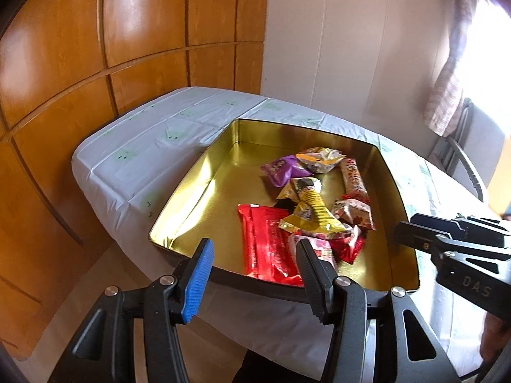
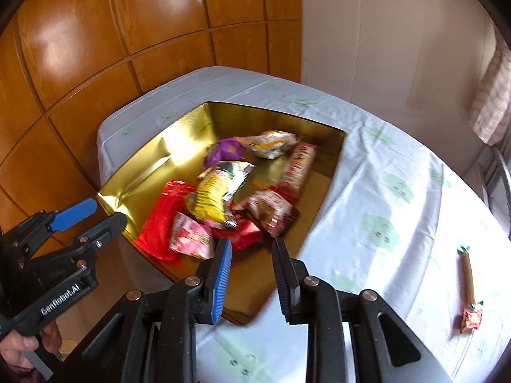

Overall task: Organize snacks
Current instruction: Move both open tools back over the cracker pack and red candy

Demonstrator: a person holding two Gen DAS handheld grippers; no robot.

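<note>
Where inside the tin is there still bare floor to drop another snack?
The gold tin is bare along its left wall and far-left corner, beside the purple packet. The right half is crowded, from the red pouch to the long bar.

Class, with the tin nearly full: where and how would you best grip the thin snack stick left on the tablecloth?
Probably grip the snack stick mid-length, from above, fingers across its narrow width. It lies flat and alone on the tablecloth, outside the tin.
</note>
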